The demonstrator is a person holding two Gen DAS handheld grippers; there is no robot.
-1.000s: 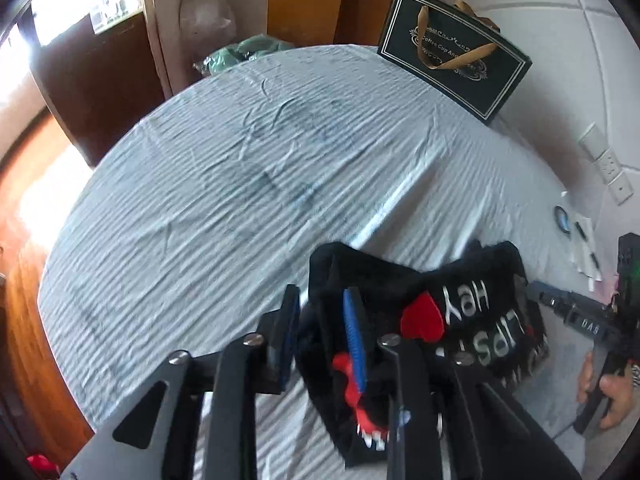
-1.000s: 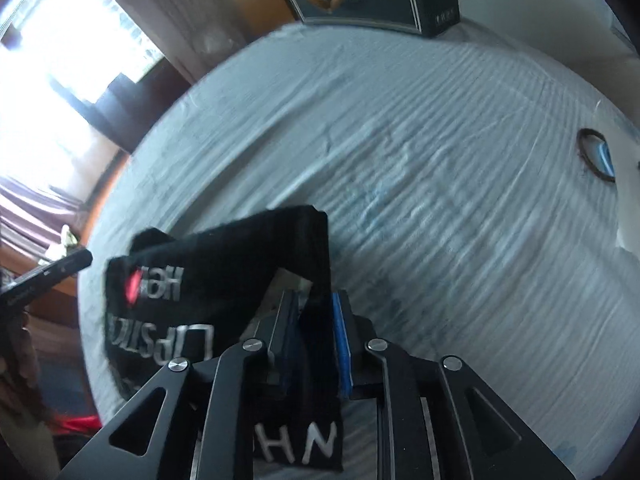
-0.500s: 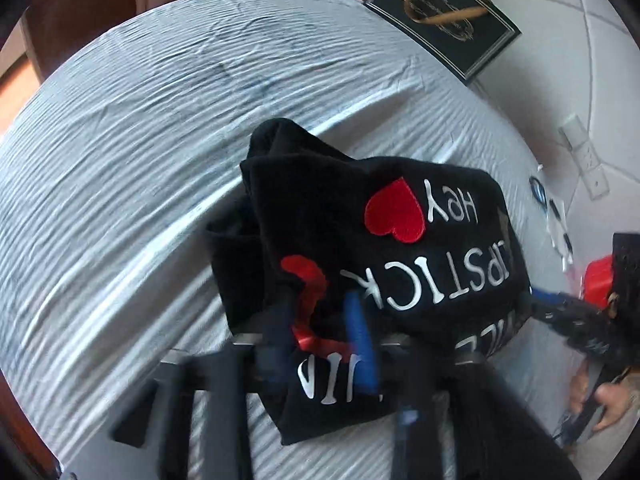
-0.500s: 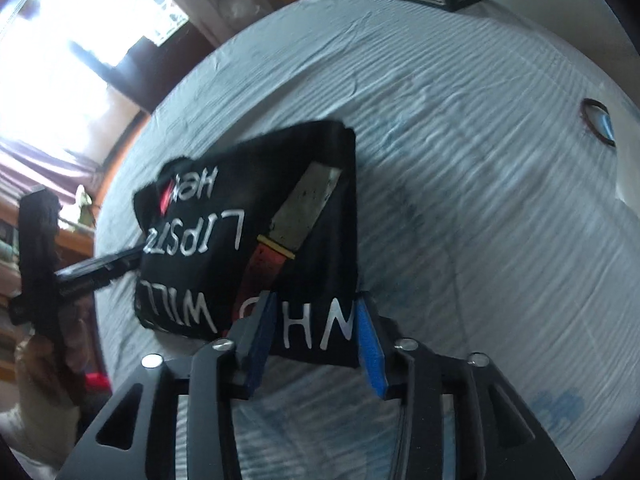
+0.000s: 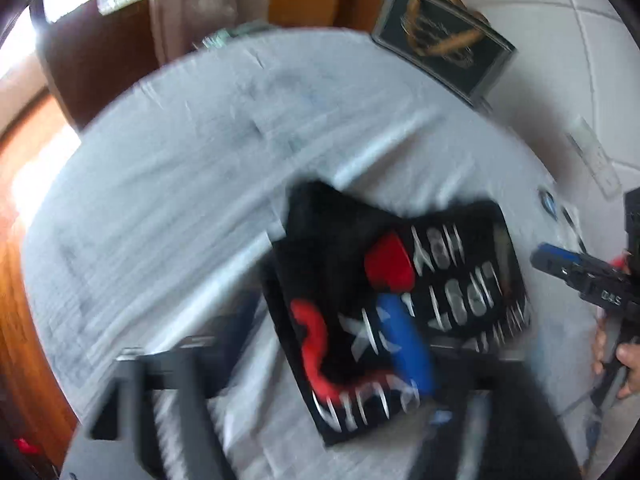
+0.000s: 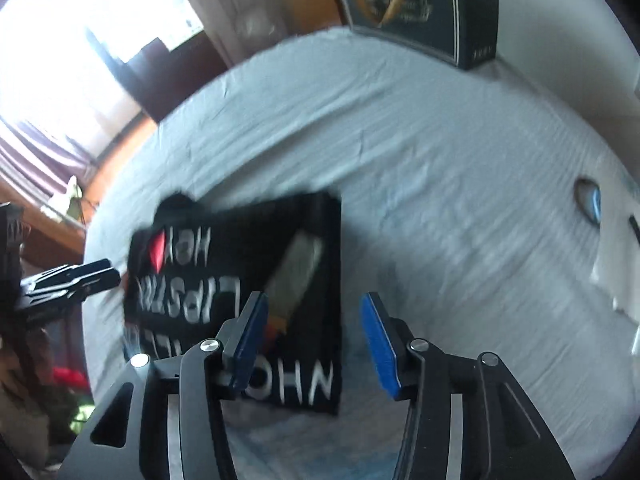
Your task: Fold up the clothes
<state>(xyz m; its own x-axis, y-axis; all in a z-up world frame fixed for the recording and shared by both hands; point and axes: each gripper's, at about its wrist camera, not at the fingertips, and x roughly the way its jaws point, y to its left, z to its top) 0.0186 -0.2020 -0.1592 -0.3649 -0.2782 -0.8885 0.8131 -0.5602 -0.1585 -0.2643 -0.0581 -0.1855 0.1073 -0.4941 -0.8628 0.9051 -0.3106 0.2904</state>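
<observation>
A folded black T-shirt (image 5: 340, 264) with a red heart and white lettering lies on the round table's pale striped cloth (image 5: 180, 184). My left gripper (image 5: 320, 340) hovers over its near edge. Its jaws are opening, and the blurred blue pads stand wide apart without pressing the cloth. In the right wrist view the T-shirt (image 6: 240, 248) lies left of centre. My right gripper (image 6: 316, 340) is above its near right corner with its jaws opening, and the corner lies loose between the pads. Each gripper appears at the other view's edge, held by a hand.
A dark gift bag (image 5: 440, 52) with gold handles stands at the table's far edge against the wall. A hair tie (image 6: 588, 200) and white papers (image 6: 616, 272) lie at the right. Green cloth (image 5: 232, 36) sits at the back. The wooden floor (image 5: 16, 280) lies beyond the left rim.
Half a second ago both grippers were pinched on the shirt's near edge. Both have now let go and spread their jaws, and the views have pulled back from the shirt.
</observation>
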